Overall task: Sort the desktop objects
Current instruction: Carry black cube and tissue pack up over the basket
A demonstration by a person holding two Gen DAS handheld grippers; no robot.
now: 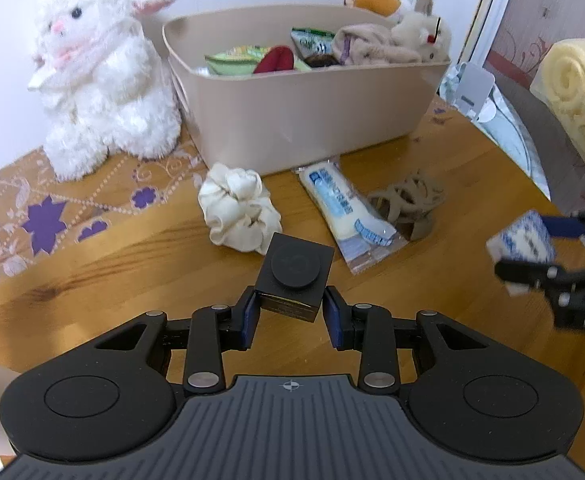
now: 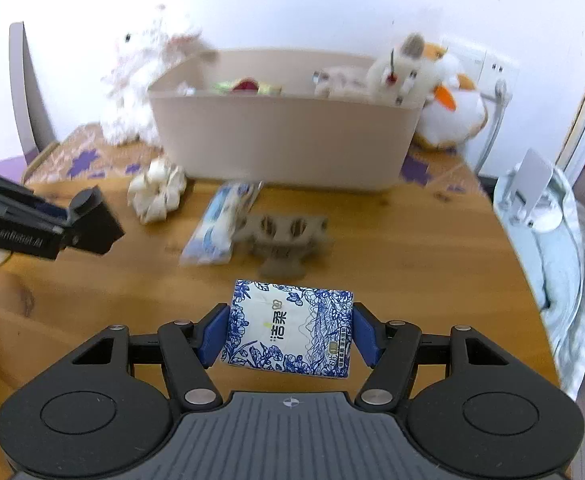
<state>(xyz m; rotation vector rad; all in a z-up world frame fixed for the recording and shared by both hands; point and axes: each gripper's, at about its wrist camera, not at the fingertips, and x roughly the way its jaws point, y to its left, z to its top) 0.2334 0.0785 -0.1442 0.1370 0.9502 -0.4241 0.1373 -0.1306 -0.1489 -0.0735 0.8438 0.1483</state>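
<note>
Black and cube-shaped, the box (image 1: pixel 294 280) sits clamped between the blue pads of the left gripper (image 1: pixel 290 314), lifted above the wooden table (image 1: pixel 132 272). From the right wrist view, this gripper comes in at 9 o'clock with the box at its tip. The right gripper (image 2: pixel 290 334) is clenched on a blue-and-white tissue pack (image 2: pixel 290 330), pads pressing both short sides, held over the table's near edge.

At 12 o'clock from both grippers stands a beige bin (image 1: pixel 304 108), holding snack packets, a red item and a beige plush. A white plush bunny (image 1: pixel 100 80) stands at the bin's 9 o'clock, touching its corner. On the table in front of the bin lie a cream scrunchie (image 1: pixel 238 210), a blue-printed sachet (image 1: pixel 342 214) just beside it at 3 o'clock, and a tan hair clip (image 1: pixel 406 204) touching the sachet's far side. An orange-and-white plush (image 2: pixel 452 112) sits at the bin's 3 o'clock.
</note>
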